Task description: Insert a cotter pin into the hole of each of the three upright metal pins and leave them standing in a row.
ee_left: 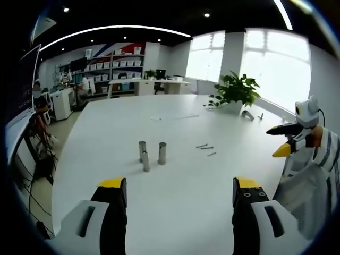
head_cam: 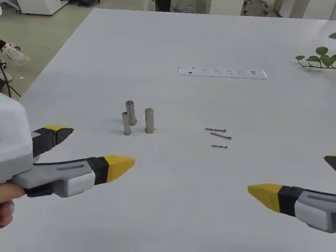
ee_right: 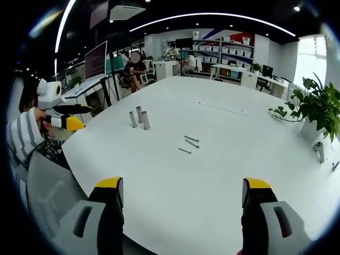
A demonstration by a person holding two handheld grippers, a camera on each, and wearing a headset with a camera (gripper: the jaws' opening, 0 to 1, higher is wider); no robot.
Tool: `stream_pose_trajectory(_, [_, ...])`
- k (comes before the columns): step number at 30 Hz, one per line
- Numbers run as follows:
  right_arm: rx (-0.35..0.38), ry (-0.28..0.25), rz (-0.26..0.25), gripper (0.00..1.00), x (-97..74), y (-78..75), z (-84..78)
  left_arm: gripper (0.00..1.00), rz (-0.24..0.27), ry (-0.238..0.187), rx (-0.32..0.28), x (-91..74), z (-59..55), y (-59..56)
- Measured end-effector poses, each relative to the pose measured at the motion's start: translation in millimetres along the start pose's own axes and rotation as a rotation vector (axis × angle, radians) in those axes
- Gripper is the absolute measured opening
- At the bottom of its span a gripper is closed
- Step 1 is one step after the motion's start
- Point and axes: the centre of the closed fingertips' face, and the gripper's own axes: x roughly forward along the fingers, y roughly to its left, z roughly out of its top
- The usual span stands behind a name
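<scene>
Three metal pins [head_cam: 149, 121] stood upright on the white table [head_cam: 173, 210], bunched in a cluster and not in a row. Two stood close together on the left, one behind the other, and the third stood just beside them on the right. Three cotter pins [head_cam: 221, 136] lay flat on the table to the right of the cluster, well apart from it, roughly parallel and stacked one behind the next.

The left tongs [head_cam: 94, 148] hung over the near left of the table with their jaws wide apart, holding nothing, yellow tips pointing right. The right tongs [head_cam: 294, 178] hung over the near right, also spread and empty, with the lower tip pointing left and the upper jaw cut off at the picture's edge. Both sat well short of the metal pins and cotter pins.

In the left gripper view the metal pins stood ahead between the two jaws, with the cotter pins off to the right.

Farther back on the table lay a white power strip [head_cam: 222, 73]. A green plant [head_cam: 317, 58] reached in at the far right edge.
</scene>
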Motion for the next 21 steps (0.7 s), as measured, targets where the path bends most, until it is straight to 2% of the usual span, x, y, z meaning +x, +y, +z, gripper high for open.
stream_pose_trajectory(9, [0.013,0.002,0.005,0.91,1.9,-0.9,-2.1,0.72,-0.031,0.006,0.069,23.4,18.1,-1.8])
stream_pose_trajectory(16, [0.017,0.008,0.012,0.91,4.7,1.1,-4.2,0.64,-0.063,0.040,0.097,43.1,21.7,-2.8])
stream_pose_trajectory(21, [0.019,0.017,0.014,0.91,7.7,0.2,-6.2,0.50,-0.097,0.018,0.065,55.6,29.8,-7.1])
